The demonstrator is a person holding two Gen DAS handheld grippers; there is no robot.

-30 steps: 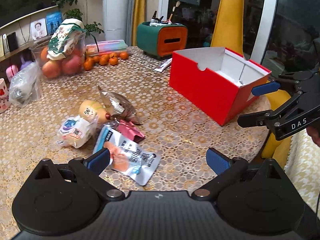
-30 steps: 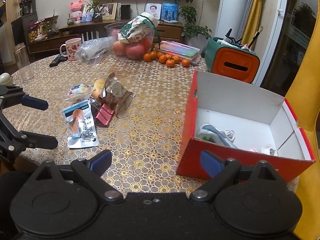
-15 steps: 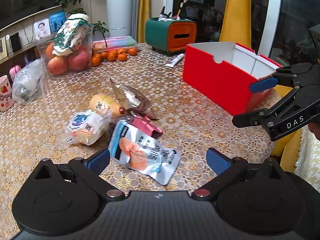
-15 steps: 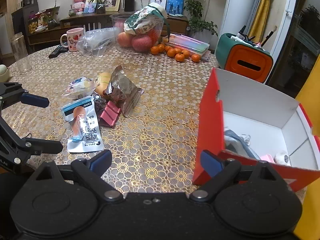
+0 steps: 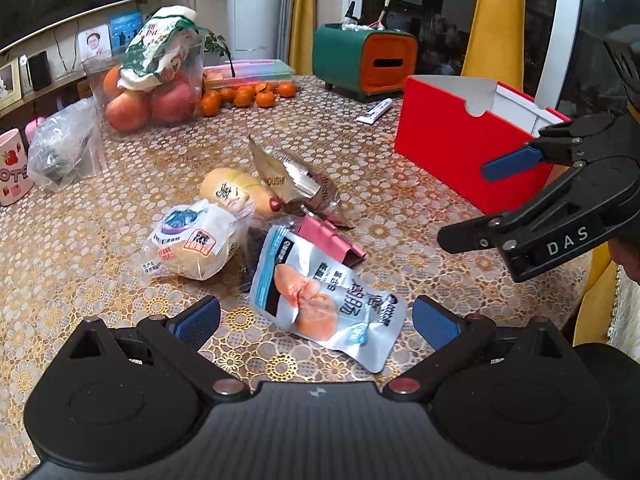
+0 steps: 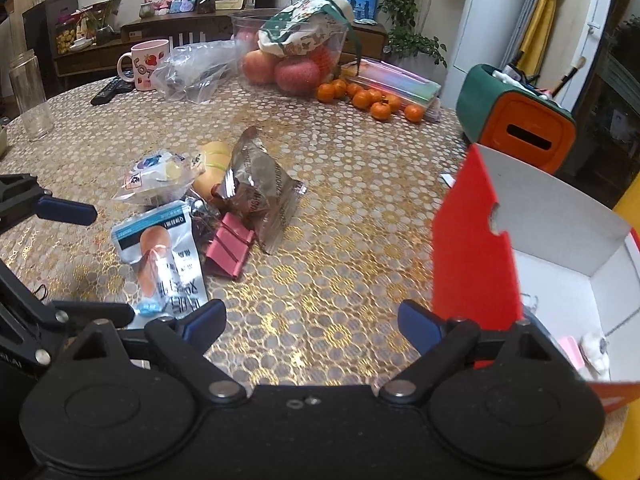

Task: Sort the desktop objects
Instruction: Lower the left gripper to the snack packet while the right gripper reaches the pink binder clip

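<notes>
Bare desk (image 6: 352, 200) lies ahead of the right gripper (image 6: 312, 326); left gripper (image 5: 316, 322) frames the pouch (image 5: 320, 288); both jaws wide, empty.

A round table under a gold floral lace cloth (image 5: 404, 216) bears a silver-blue foil snack pouch (image 5: 320, 288), pink binder clips (image 6: 230, 246), an open red cardboard box (image 5: 460, 152) and loose small oranges (image 6: 366, 98).
</notes>
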